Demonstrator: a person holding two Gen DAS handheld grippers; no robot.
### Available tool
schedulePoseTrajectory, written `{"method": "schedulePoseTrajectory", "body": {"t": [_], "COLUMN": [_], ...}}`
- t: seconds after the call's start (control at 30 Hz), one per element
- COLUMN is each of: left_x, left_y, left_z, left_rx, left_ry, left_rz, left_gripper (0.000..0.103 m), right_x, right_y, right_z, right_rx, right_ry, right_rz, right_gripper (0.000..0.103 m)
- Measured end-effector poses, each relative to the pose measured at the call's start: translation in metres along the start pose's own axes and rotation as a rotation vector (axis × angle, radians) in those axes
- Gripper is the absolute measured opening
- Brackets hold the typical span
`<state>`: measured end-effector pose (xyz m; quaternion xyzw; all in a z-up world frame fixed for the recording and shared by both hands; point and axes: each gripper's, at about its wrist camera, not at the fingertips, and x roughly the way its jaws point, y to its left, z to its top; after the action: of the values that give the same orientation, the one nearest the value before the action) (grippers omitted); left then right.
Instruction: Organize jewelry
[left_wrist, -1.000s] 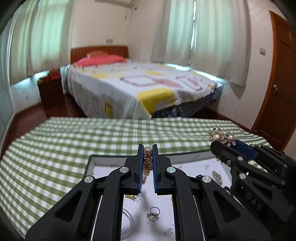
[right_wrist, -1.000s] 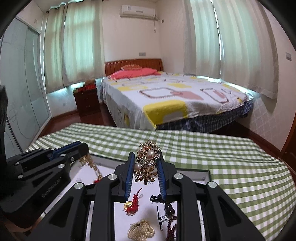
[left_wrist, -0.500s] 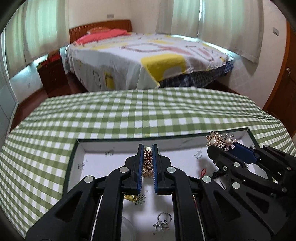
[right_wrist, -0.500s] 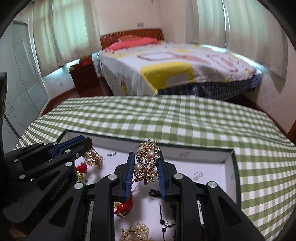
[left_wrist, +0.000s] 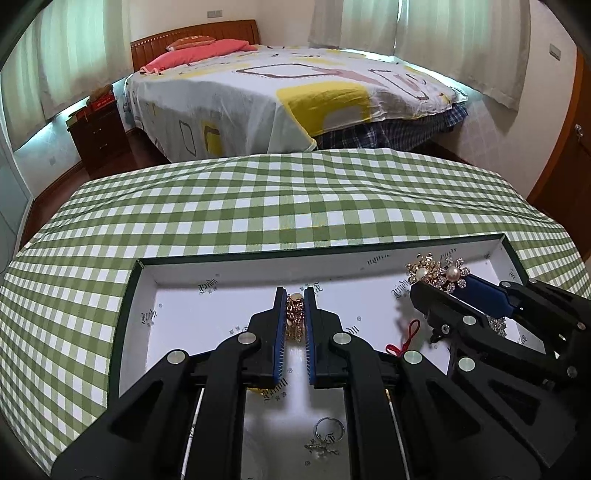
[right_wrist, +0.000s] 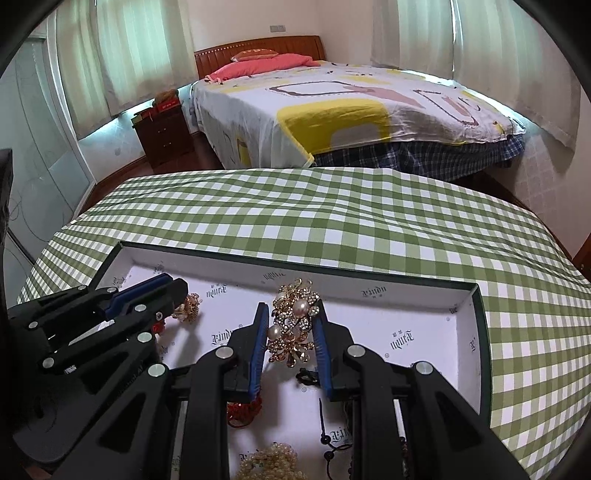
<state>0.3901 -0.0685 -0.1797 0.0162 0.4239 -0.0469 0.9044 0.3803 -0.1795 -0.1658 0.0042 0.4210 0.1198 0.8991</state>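
Observation:
A shallow white-lined box with a dark rim (left_wrist: 317, 245) lies on the green checked tablecloth. My left gripper (left_wrist: 295, 299) is shut on a gold chain piece (left_wrist: 294, 317), low over the box's far part. My right gripper (right_wrist: 290, 314) is shut on a gold flower brooch with pearls (right_wrist: 293, 321), held over the box (right_wrist: 476, 332). The right gripper and brooch also show in the left wrist view (left_wrist: 437, 273). The left gripper with its gold piece shows in the right wrist view (right_wrist: 186, 302).
In the box lie a silver ring (left_wrist: 327, 437), a red knotted cord (left_wrist: 404, 338), a red charm (right_wrist: 242, 410), a pearl strand (right_wrist: 271, 463) and dark beads (right_wrist: 332, 443). A bed (left_wrist: 280, 96) and nightstand (left_wrist: 99, 129) stand beyond the table.
Both grippers have tilted down and moved forward and lower over the box, each still holding its piece. The box's far wall is now fully in view.

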Motion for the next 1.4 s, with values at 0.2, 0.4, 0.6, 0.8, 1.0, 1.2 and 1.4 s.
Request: {"method": "schedulePoseTrajectory", "body": {"t": [0.2,0.4,0.6,0.8,1.0,1.2,1.4], "left_x": [-0.002,-0.003,-0.003,-0.009,-0.019,-0.033,-0.049], "left_y": [-0.001,0.004,0.012,0.019,0.019,0.014,0.019], "left_z": [-0.002,-0.002,-0.001,-0.002,-0.002,-0.006,-0.014], "left_rx": [0.003,-0.013,-0.042,-0.056,-0.032,0.014,0.009], "left_ry": [-0.003,-0.002,0.003,-0.016,-0.06,-0.102,-0.123], "left_rz": [0.008,0.01,0.018,0.05,0.103,0.159,0.138], "left_gripper": [0.018,0.029,0.048,0.068,0.084,0.09,0.094], "right_x": [-0.002,-0.003,-0.003,-0.008,-0.014,-0.028,-0.04], "right_y": [-0.002,-0.005,-0.011,-0.016,-0.02,-0.021,-0.028], "right_z": [0.001,0.001,0.0,-0.003,-0.008,-0.011,-0.021], "right_rx": [0.009,0.018,0.045,0.05,0.04,0.035,0.056], "right_ry": [-0.008,-0.011,-0.014,-0.033,-0.051,-0.083,-0.091], "right_rz": [-0.01,-0.014,-0.023,-0.044,-0.077,-0.111,-0.14], "right_gripper": [0.033,0.033,0.04,0.053,0.071,0.081,0.084]}}
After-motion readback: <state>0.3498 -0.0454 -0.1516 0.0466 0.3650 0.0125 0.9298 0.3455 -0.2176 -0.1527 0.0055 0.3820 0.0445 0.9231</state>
